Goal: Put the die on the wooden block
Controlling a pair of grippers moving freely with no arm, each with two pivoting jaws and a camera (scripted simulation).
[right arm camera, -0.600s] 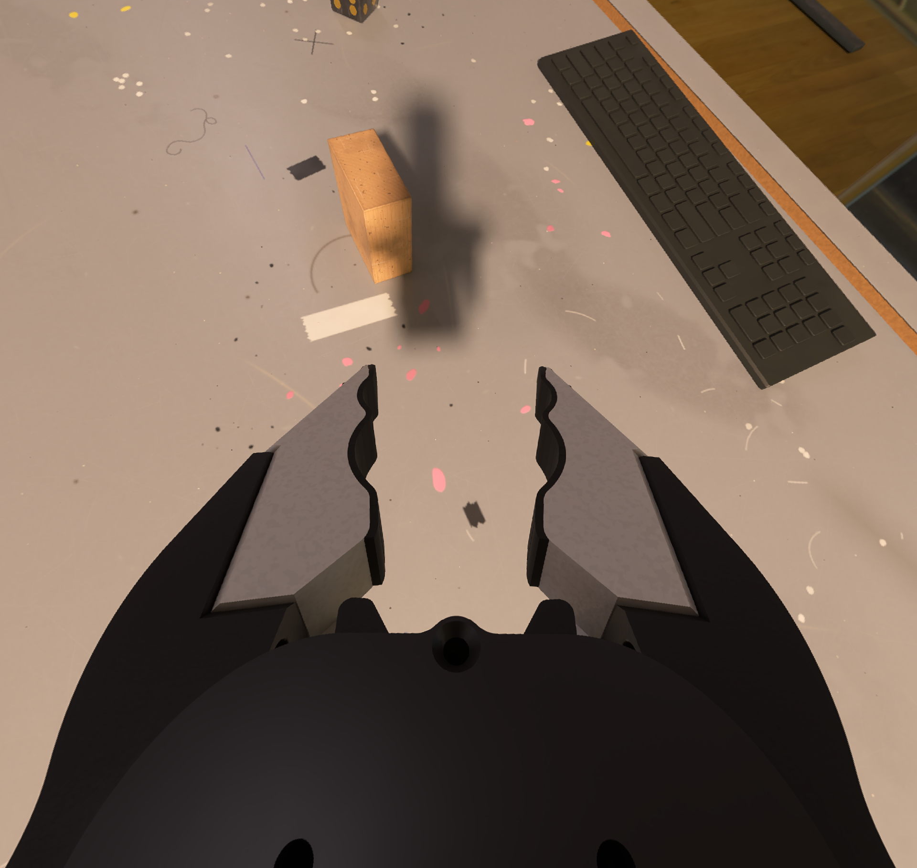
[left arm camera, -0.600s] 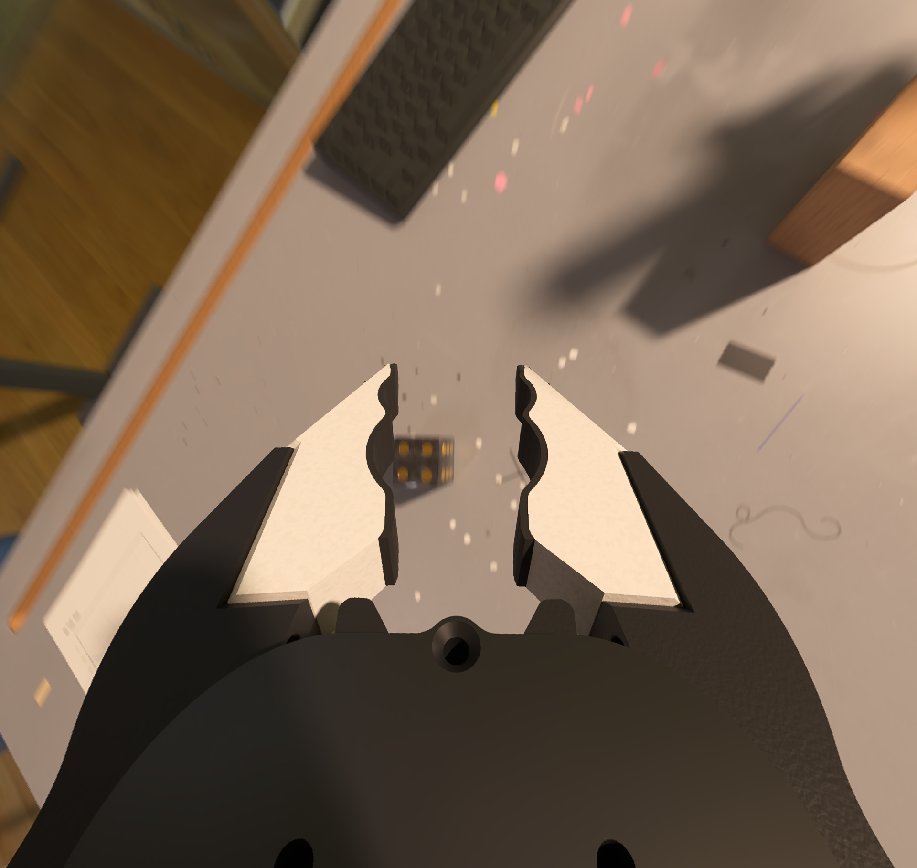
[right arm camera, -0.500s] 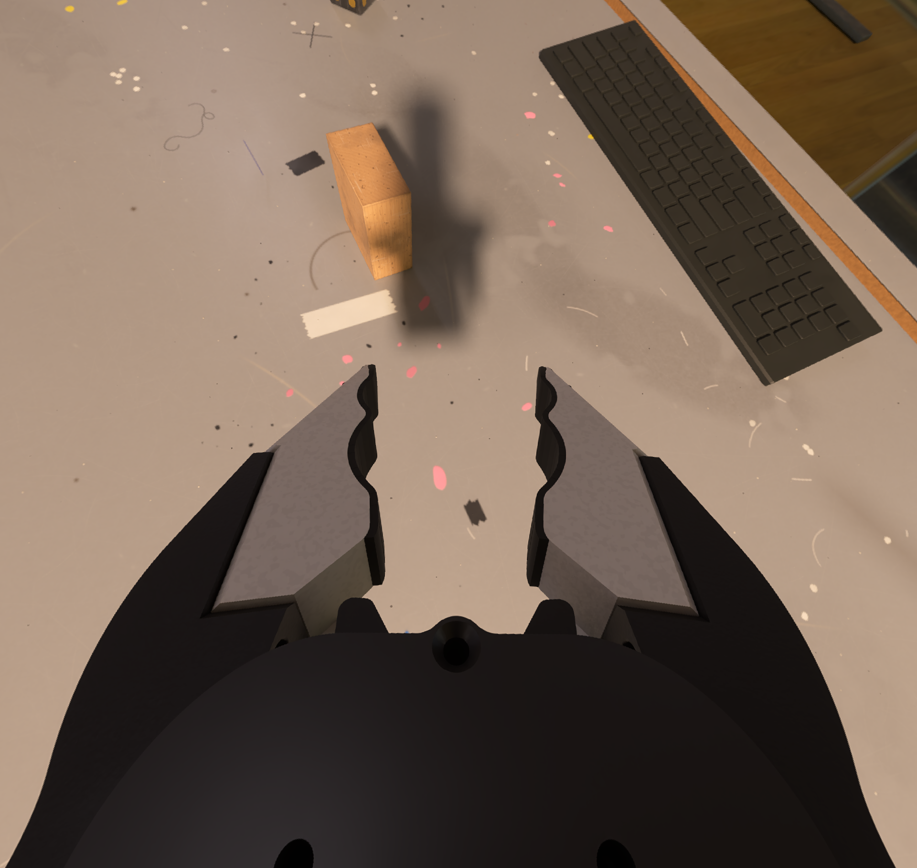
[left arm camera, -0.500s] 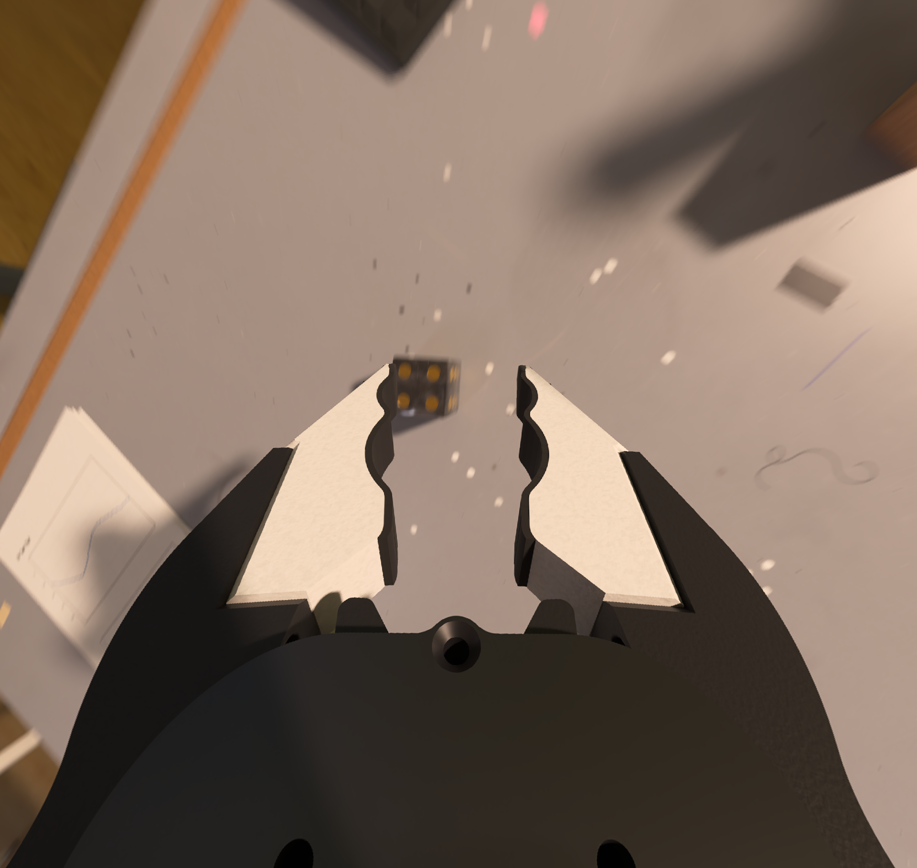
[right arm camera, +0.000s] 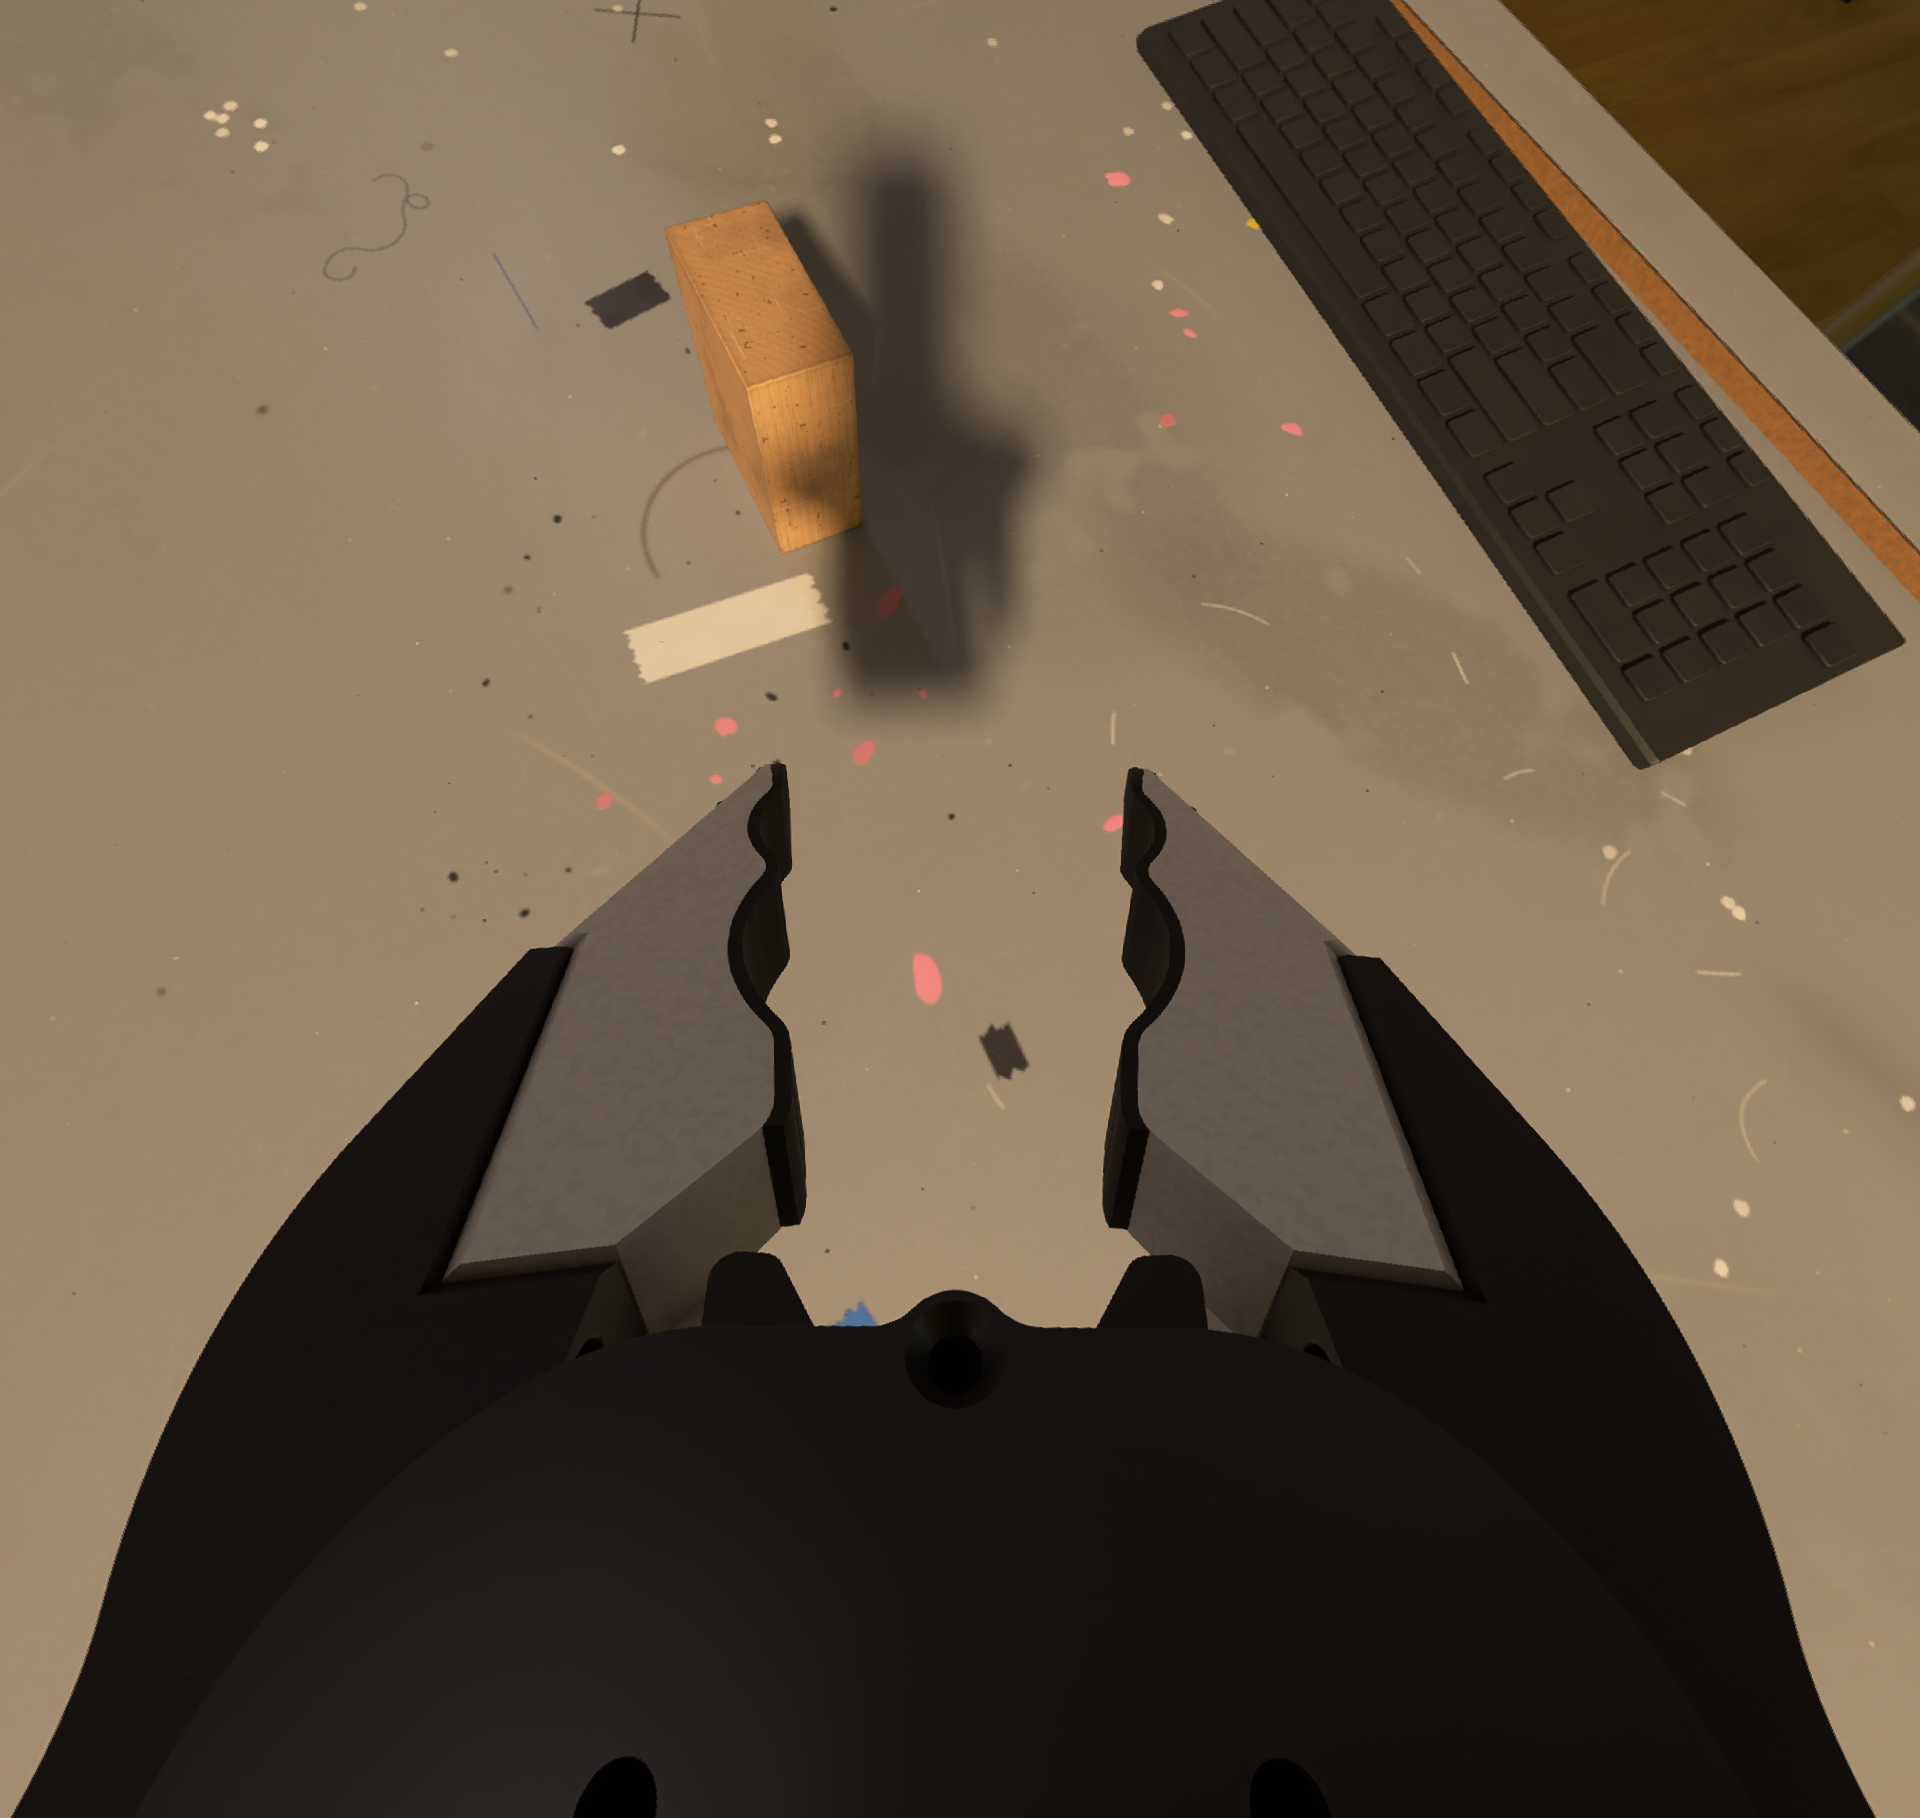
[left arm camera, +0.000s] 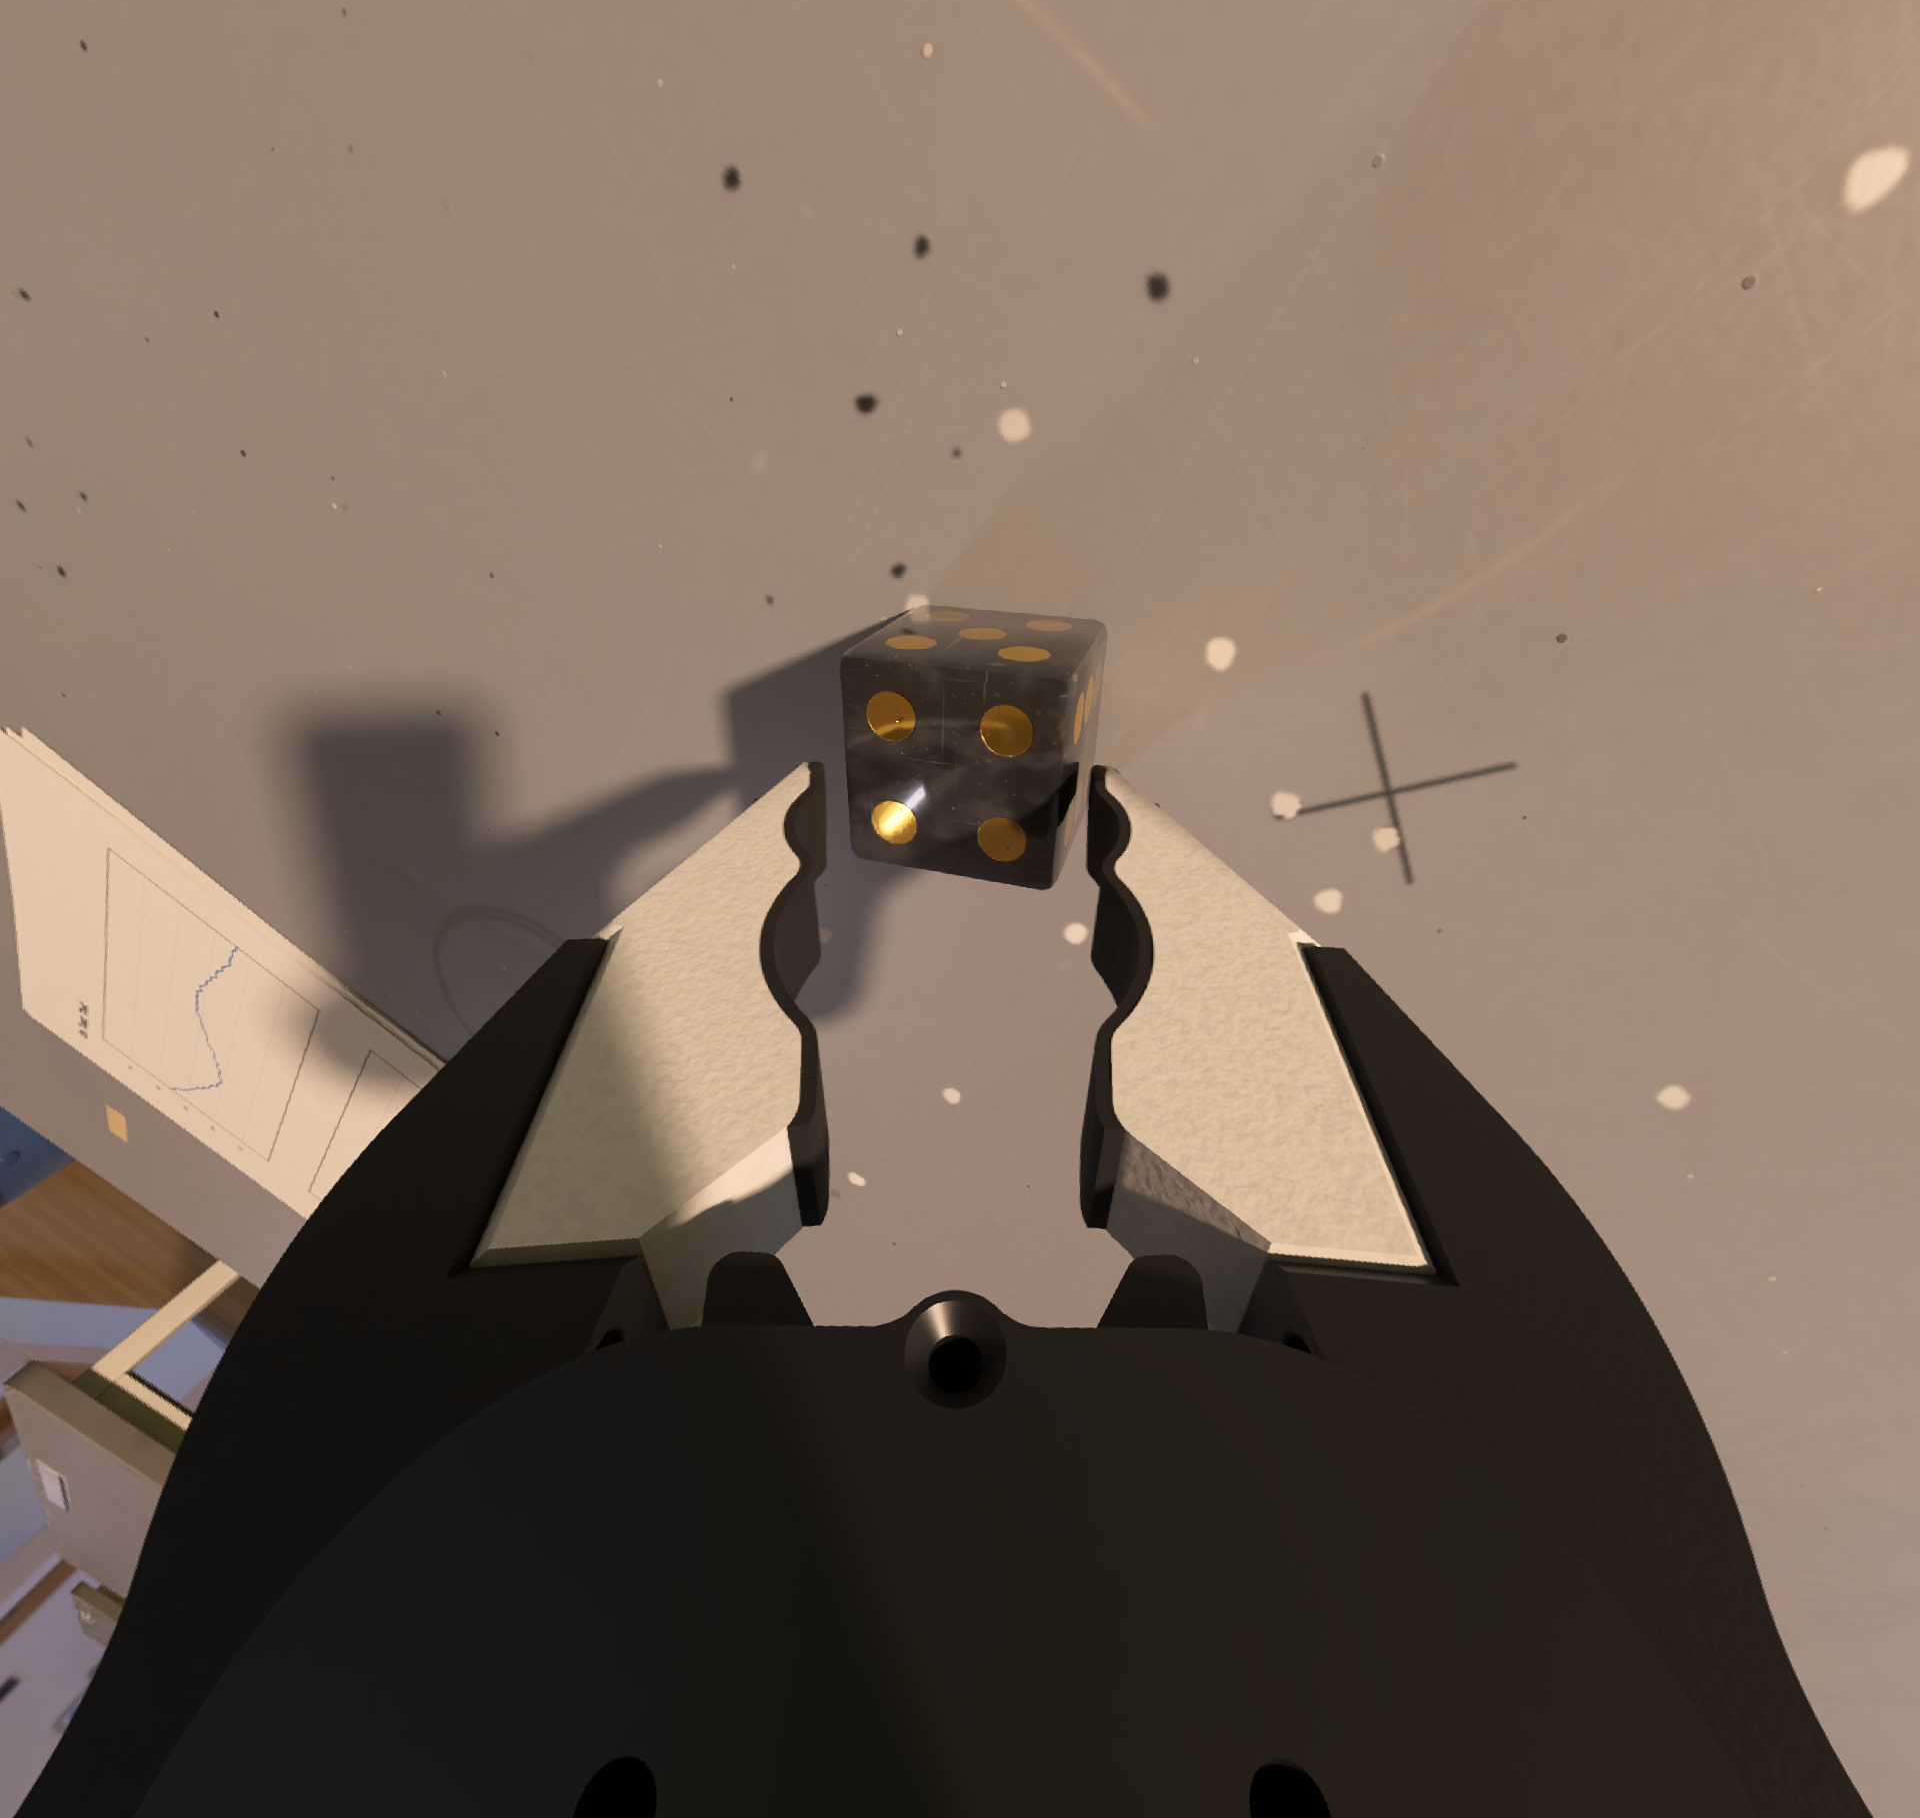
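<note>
Grey speckled worktop (left arm camera: 416,314) ahead: my left gripper (left arm camera: 951,781), jaws spread, has the black gold-dotted die (left arm camera: 961,750) right at its tips.

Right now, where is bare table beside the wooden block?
Bare table lies between the wooden block and the keyboard, shadowed only. The block's other side is tighter: black tape and white tape. The right claw hangs open short of the block.

Black die (left arm camera: 966,750) with gold pips, resting flat on the worktop (left arm camera: 416,314). Light-brown wooden block (right arm camera: 774,371), oblong, standing on a long narrow side, well apart from the die.
</note>
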